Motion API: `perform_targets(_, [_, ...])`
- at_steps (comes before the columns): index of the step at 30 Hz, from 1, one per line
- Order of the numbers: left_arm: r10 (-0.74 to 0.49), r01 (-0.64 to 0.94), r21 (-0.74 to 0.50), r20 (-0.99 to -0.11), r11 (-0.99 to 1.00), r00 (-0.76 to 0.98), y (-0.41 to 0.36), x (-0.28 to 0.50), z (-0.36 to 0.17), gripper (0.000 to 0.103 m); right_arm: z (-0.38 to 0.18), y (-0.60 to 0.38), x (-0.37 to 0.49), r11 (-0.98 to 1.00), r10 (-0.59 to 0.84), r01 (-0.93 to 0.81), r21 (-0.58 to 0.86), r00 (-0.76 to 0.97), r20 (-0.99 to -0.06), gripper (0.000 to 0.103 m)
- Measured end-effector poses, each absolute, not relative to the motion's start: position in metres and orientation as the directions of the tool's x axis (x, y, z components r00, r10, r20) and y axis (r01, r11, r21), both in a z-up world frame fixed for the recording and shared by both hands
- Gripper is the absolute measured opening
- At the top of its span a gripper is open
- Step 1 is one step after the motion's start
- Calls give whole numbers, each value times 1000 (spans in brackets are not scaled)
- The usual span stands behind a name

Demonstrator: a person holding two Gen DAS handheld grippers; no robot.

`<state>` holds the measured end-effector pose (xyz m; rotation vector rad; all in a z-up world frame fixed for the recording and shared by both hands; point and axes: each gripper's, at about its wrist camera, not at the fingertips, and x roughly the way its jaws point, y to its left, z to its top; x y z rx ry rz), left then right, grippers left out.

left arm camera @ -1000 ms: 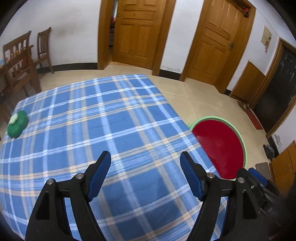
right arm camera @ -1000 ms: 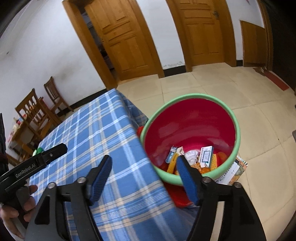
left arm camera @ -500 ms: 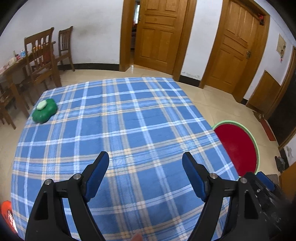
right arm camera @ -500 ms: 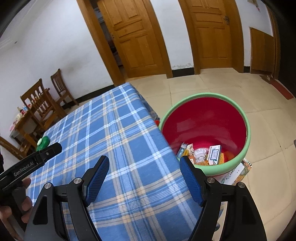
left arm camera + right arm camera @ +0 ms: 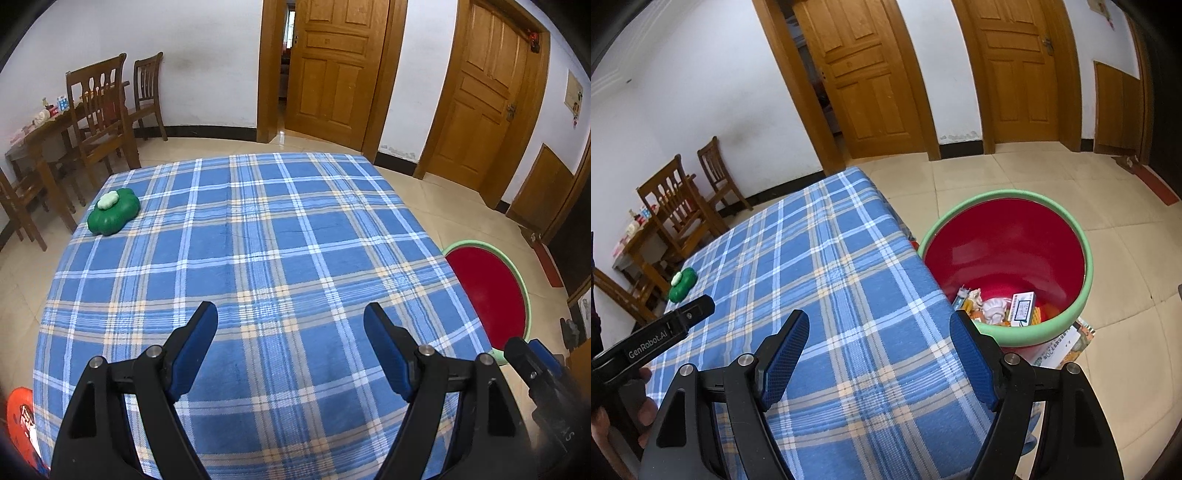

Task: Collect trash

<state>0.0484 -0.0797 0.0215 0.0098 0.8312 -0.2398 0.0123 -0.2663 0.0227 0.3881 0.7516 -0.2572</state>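
Observation:
A red bin with a green rim [image 5: 1008, 254] stands on the floor right of the table; it also shows in the left wrist view [image 5: 491, 288]. Several pieces of trash [image 5: 1004, 306] lie at its bottom. The table wears a blue plaid cloth [image 5: 258, 258]. My left gripper [image 5: 290, 325] is open and empty above the near part of the cloth. My right gripper [image 5: 879, 332] is open and empty above the table's right edge, left of the bin. A green clover-shaped object with a white top [image 5: 113, 211] sits at the far left of the cloth.
Wooden chairs [image 5: 99, 107] and a side table stand at the far left. Two wooden doors [image 5: 325, 70] line the back wall. A printed paper [image 5: 1067, 343] lies on the floor by the bin. A red item [image 5: 22, 424] shows at the lower left.
Both grippers have drawn back and turned left, so more of the table shows. The bin has slid to the right in both views. Both grippers stay open.

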Motion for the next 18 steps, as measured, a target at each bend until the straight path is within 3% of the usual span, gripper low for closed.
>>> perform_targets(18, [-212, 224, -83, -731, 971, 649, -81, 46, 23, 81, 22, -266, 12, 899, -86, 361, 250, 703, -706, 79])
